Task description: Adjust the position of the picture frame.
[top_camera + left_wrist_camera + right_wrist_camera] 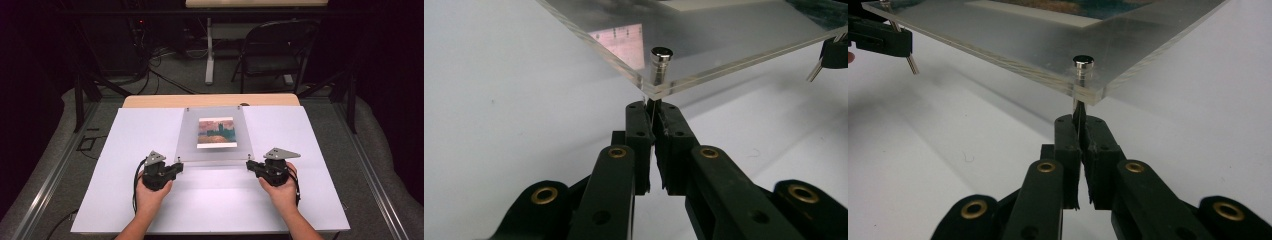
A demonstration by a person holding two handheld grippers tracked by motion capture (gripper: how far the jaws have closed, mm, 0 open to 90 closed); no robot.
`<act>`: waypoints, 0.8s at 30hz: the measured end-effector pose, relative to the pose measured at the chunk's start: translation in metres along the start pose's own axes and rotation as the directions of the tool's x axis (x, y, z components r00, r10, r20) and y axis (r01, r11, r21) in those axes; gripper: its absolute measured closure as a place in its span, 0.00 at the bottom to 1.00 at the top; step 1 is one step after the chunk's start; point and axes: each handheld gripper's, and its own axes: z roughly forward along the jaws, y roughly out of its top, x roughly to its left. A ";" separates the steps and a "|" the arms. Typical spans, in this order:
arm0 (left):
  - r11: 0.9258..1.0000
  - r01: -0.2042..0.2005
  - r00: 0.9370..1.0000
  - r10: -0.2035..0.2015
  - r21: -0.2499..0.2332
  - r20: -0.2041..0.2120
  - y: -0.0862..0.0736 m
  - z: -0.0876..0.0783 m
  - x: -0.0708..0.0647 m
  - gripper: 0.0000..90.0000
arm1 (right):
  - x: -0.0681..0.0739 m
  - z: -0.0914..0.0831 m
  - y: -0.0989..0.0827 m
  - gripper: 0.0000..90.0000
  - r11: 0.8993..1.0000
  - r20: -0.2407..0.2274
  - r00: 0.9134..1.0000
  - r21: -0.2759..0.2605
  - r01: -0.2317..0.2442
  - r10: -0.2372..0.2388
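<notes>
We work on a wooden table (150, 101) covered by a white board (125, 165) that reaches almost to its near, left and right edges; a strip of bare wood shows along the far edge. Beyond the far edge we see grey carpet, loose cables, a table leg and a black folding chair (272, 50); dark curtains close off both sides of the room.

The clear acrylic picture frame (187, 137) lies at the centre of the board, its far edge at the board's far edge. A landscape print (216, 132) sits between its two sheets. Small metal standoff pins mark its corners.

The left gripper (176, 167) sits at the frame's near-left corner. In the left gripper view its jaws are closed on the lower stem of the near-left standoff pin (660, 62), beneath the acrylic corner. The right gripper (250, 166) sits at the near-right corner. In the right gripper view its jaws are closed on the stem of the near-right standoff pin (1082, 67) in the same way. The gripper views show the near edge of the frame above the board, with its shadow beneath.

Broad bare areas of board lie left and right of the frame, and a wide bare band lies between the hands and the board's near edge.
</notes>
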 end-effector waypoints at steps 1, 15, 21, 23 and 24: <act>1.000 0.004 1.000 -0.004 0.002 0.000 -0.001 0.001 0.001 0.94 | -0.001 0.003 0.000 0.95 1.000 0.000 1.000 0.006 0.003 -0.003; 0.999 0.020 1.000 -0.020 0.034 -0.004 -0.003 0.010 0.009 0.93 | -0.007 0.014 -0.005 0.95 0.999 -0.001 1.000 0.035 -0.014 0.014; 0.999 0.035 0.999 -0.035 0.041 -0.005 -0.005 0.012 0.011 0.93 | -0.006 0.018 -0.005 0.95 0.999 -0.002 1.000 0.048 -0.003 0.003; 0.999 0.033 0.999 -0.033 0.043 -0.005 -0.005 0.013 0.011 0.93 | -0.006 0.018 -0.006 0.95 0.999 -0.003 1.000 0.048 -0.009 0.009; 0.999 0.033 0.999 -0.033 0.042 -0.006 -0.005 0.013 0.011 0.93 | -0.007 0.018 -0.006 0.95 0.999 -0.003 1.000 0.052 -0.012 0.012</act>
